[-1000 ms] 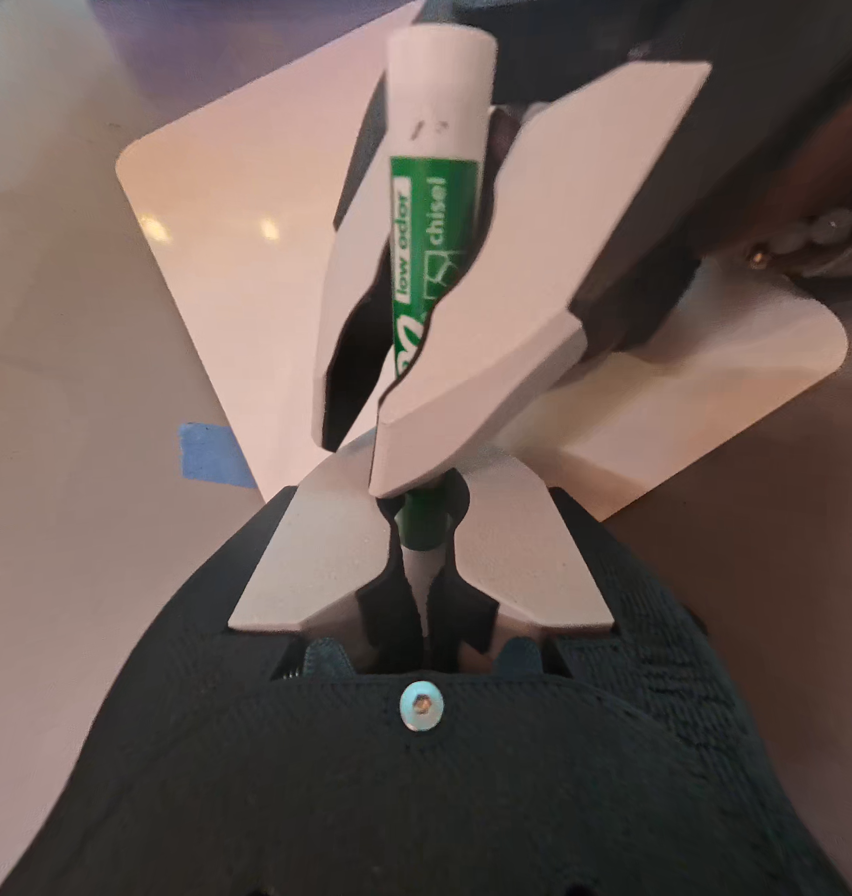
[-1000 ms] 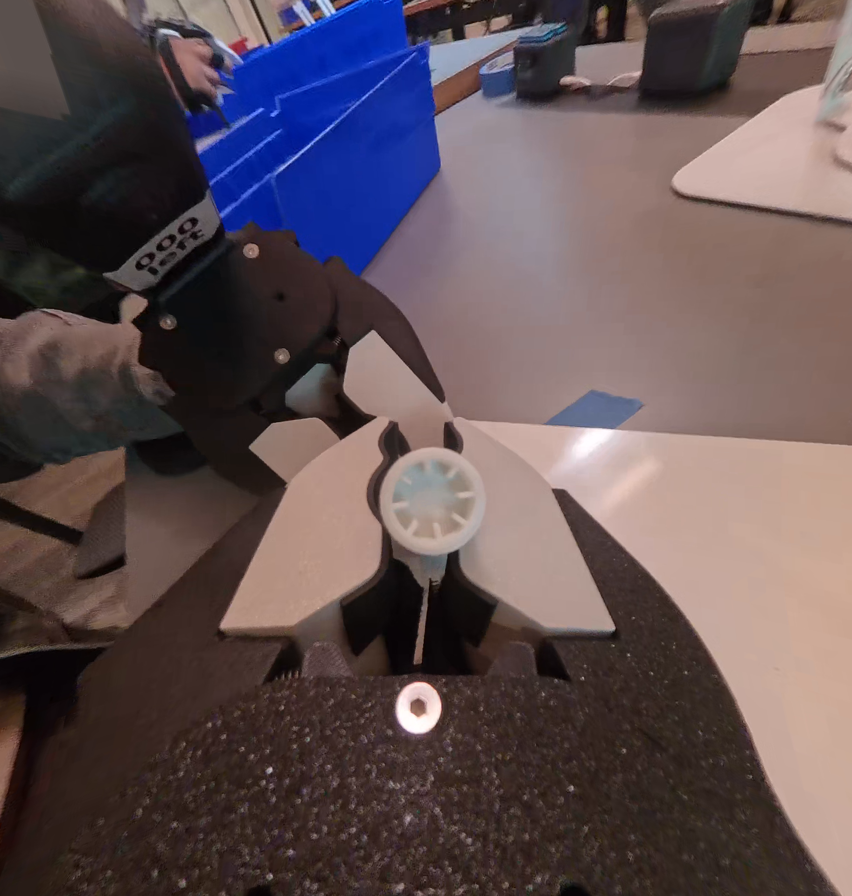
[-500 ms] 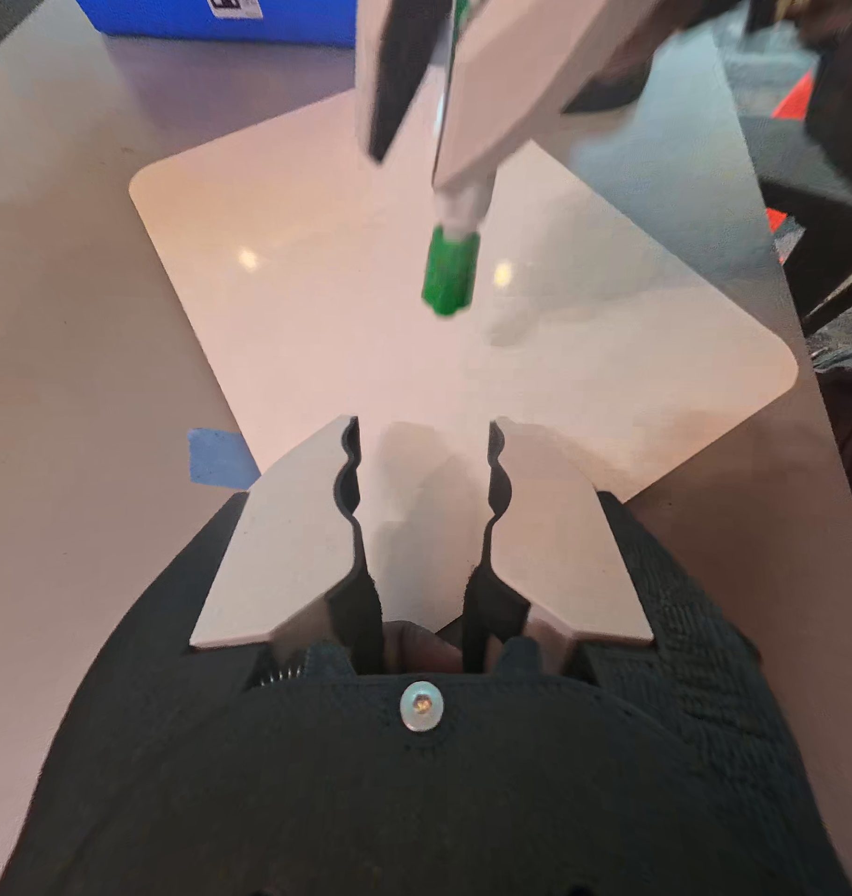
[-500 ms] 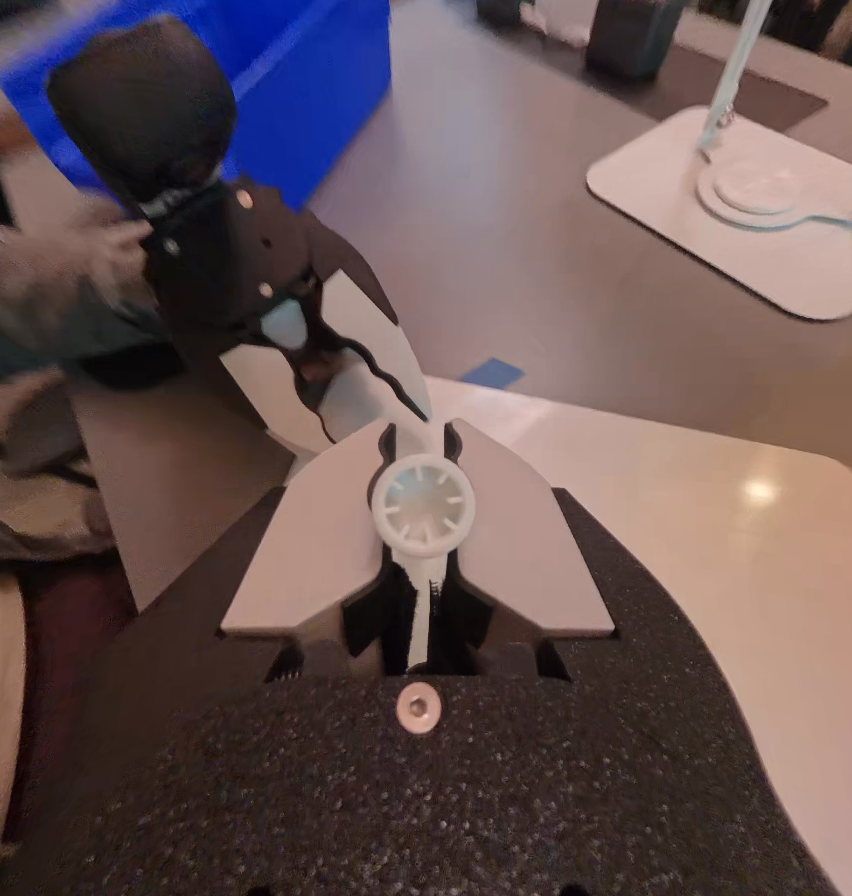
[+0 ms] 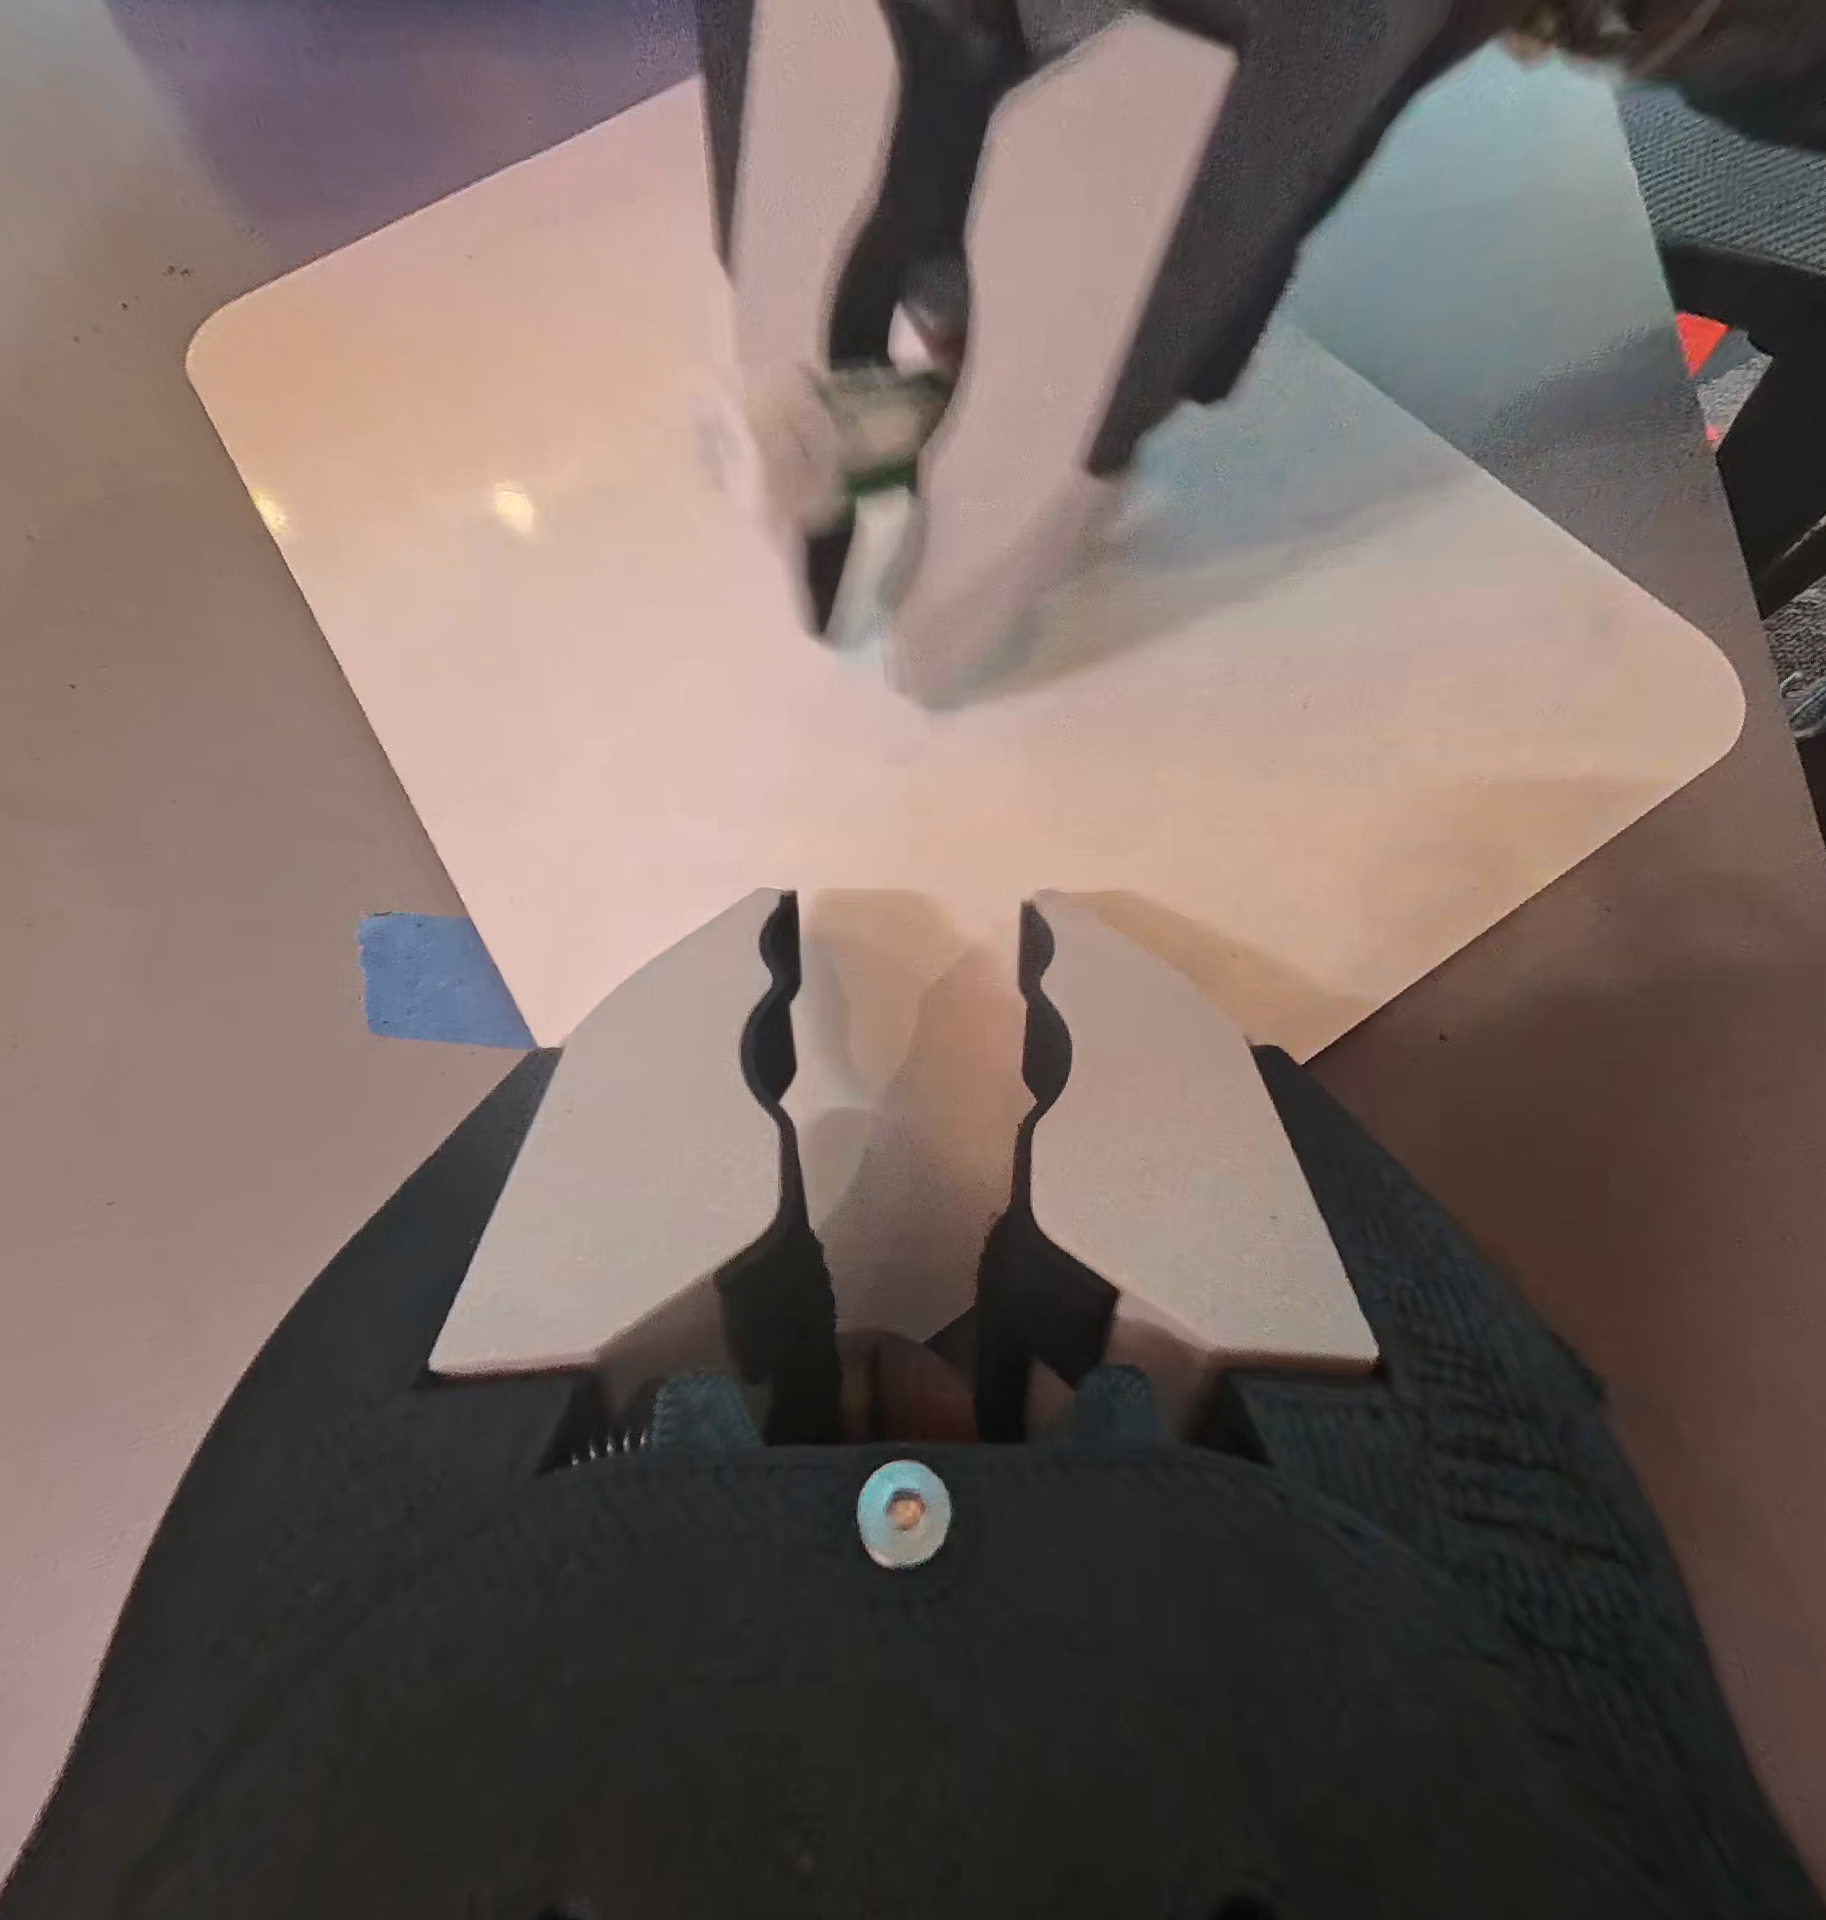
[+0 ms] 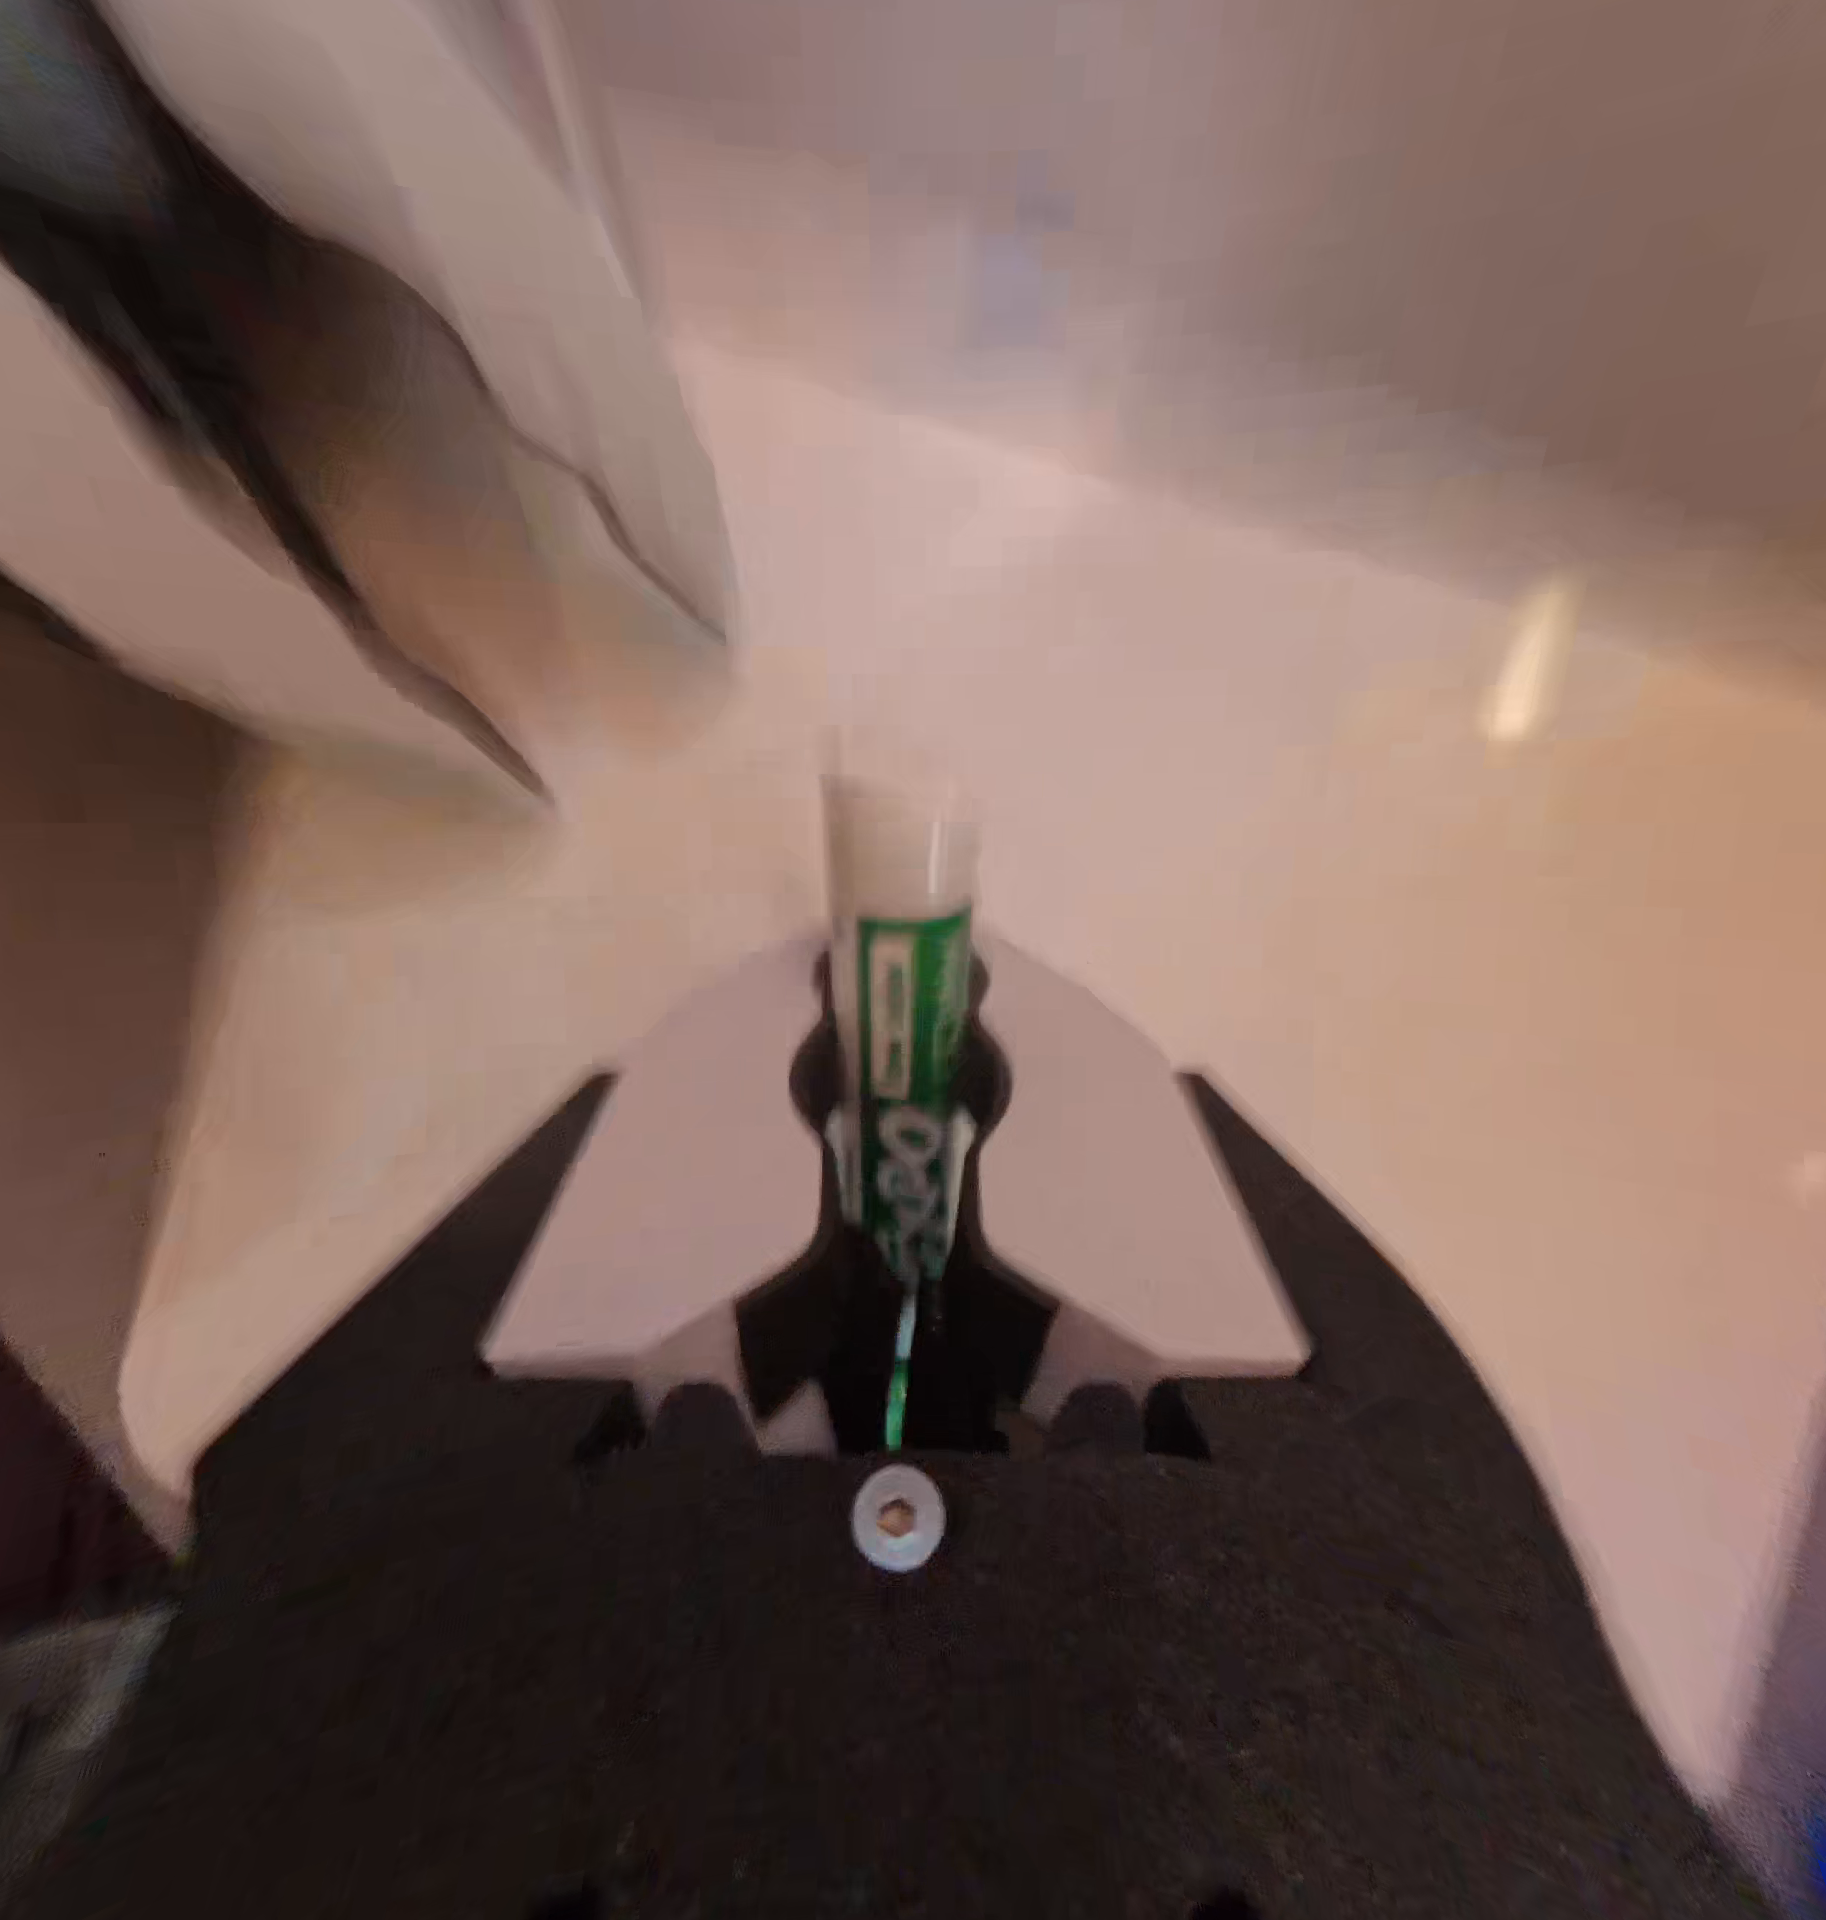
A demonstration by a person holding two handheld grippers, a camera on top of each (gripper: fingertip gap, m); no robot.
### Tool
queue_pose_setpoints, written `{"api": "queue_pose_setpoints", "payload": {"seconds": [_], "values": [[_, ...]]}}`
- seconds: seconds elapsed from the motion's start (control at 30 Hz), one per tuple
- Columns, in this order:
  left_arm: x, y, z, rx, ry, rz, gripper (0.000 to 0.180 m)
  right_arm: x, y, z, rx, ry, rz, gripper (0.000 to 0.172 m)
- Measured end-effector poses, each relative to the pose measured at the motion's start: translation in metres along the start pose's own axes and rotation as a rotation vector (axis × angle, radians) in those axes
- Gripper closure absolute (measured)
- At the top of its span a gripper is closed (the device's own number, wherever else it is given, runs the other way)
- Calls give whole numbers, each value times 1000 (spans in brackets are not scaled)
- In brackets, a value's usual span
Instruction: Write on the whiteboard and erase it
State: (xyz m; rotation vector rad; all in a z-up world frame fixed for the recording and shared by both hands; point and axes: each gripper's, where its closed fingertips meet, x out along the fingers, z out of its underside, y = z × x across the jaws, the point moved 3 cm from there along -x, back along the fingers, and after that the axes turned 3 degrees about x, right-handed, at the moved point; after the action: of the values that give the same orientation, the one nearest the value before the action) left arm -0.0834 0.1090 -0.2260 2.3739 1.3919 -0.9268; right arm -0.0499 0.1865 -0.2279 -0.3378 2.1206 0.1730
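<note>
Right hand-held gripper [image 6: 901, 997]: closed on a green-and-white marker [image 6: 904, 935]. Both fingers press the barrel in their notches, and the white end points ahead, down toward the whiteboard [image 6: 1252, 883]. The view is heavily blurred and the writing end cannot be made out, so whether it touches the board cannot be told.

Left hand-held gripper [image 5: 911, 914]: jaws parted with nothing between them, hanging over the near corner of the whiteboard [image 5: 576, 644]. The board lies flat on the brown surface [image 5: 109, 935]. A strip of blue tape [image 5: 426, 982] sits just to the left of the left gripper's fingers, at the board's edge.

From the left wrist view, the right hand-held gripper [image 5: 867, 623] is ahead of the left one, low over the middle of the board and blurred.

Risks, as judged:
- The board looks loose on the surface and nothing pins it. A hard stroke could slide or turn it, leaving a skewed line. The empty left gripper is not bracing it.
- The marker is held along the fingers, not across them. Downward pressure may push the barrel back through the notches and cost tip contact.
- No marks are visible on the board. If the tip lands at too shallow an angle it may skip and leave none.
- The two grippers are near each other over the board, so a wide stroke toward the near corner could knock them together.
</note>
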Motion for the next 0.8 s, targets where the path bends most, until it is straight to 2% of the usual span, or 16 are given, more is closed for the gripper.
{"api": "queue_pose_setpoints", "payload": {"seconds": [0.03, 0.2, 0.33, 0.4, 0.47, 0.53, 0.57, 0.63, 0.8], "values": [[0, 0, 0, 1, 2, 0, 140, 1, 0, -7, 24, 19, -54, 151], [-2, -5, -3, -22, 35, -32, 138, -49, 7, -47, 74, 470, -70, 152], [-17, -8, -26, -29, 239, -93, 137, -86, 7, -70, 206, 904, -211, 152], [-27, -2, -45, -87, 335, -112, 135, -97, -6, -78, 237, 1044, -313, 152], [-36, 11, -66, -154, 450, -112, 133, -102, -21, -85, 252, 1124, -419, 152], [-40, 17, -77, -182, 511, -173, 134, -103, -37, -92, 251, 1164, -494, 152], [-40, 20, -78, -172, 525, -192, 137, -103, -45, -95, 243, 1177, -531, 152], [-41, 29, -78, -139, 554, -177, 159, -104, -56, -99, 227, 1188, -578, 152], [-65, 35, -61, -158, 522, -204, 162, -96, -70, -91, 183, 1115, -603, 151]]}}
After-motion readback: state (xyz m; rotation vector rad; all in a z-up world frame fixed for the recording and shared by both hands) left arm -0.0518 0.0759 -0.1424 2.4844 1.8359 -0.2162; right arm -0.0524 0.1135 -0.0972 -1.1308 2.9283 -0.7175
